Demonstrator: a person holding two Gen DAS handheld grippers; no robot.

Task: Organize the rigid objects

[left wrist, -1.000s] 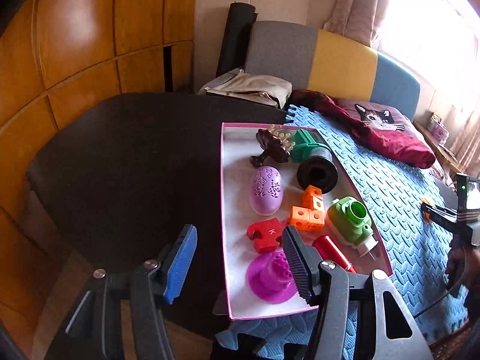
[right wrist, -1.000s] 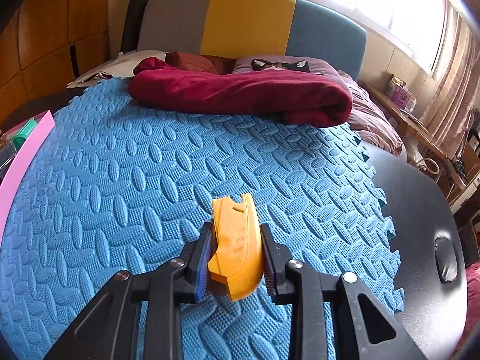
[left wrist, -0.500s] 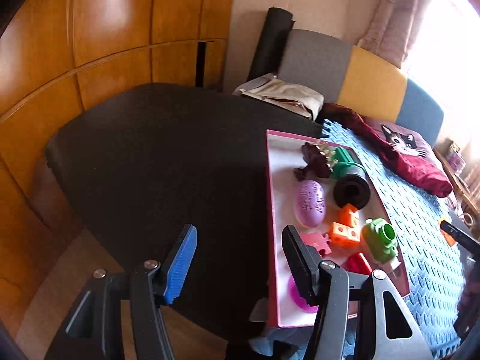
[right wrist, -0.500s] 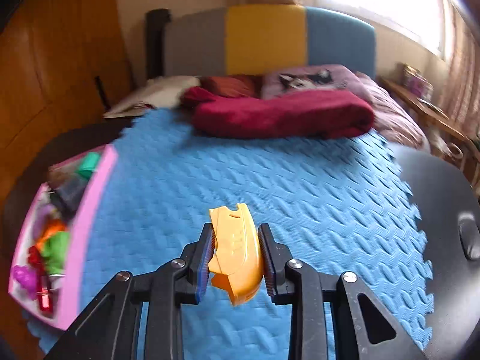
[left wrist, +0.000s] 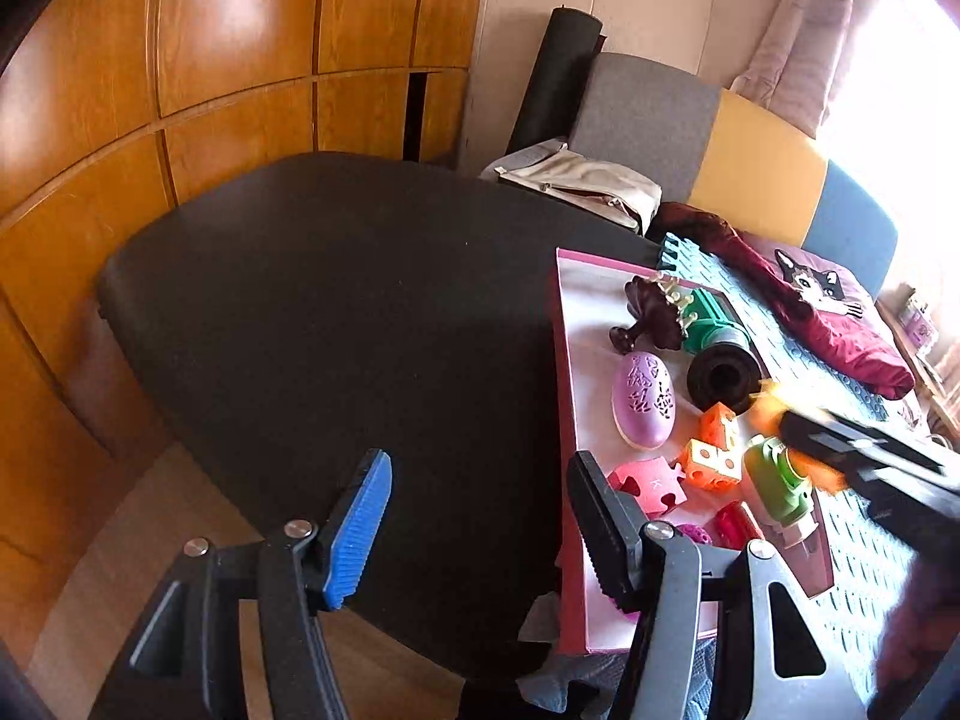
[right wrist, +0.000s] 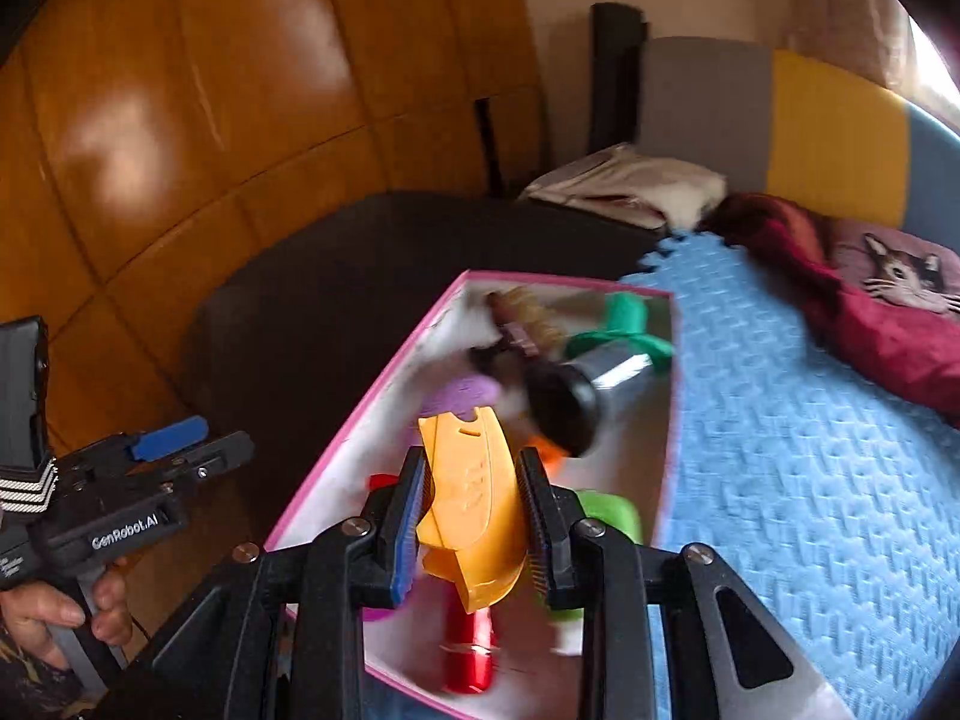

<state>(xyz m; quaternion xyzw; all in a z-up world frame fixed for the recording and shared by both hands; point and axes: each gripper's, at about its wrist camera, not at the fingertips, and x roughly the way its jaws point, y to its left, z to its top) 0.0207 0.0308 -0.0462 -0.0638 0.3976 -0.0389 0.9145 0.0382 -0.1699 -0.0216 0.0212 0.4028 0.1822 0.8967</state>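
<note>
The right gripper [right wrist: 471, 504] clamps an orange plastic piece [right wrist: 474, 498] above the pink tray [right wrist: 336, 450], while the left gripper [left wrist: 480, 522] gapes wide, holding nothing.

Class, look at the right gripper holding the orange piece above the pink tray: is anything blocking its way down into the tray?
The orange piece hangs over toys already in the pink tray: a red cylinder and green toy lie directly beneath.
</note>
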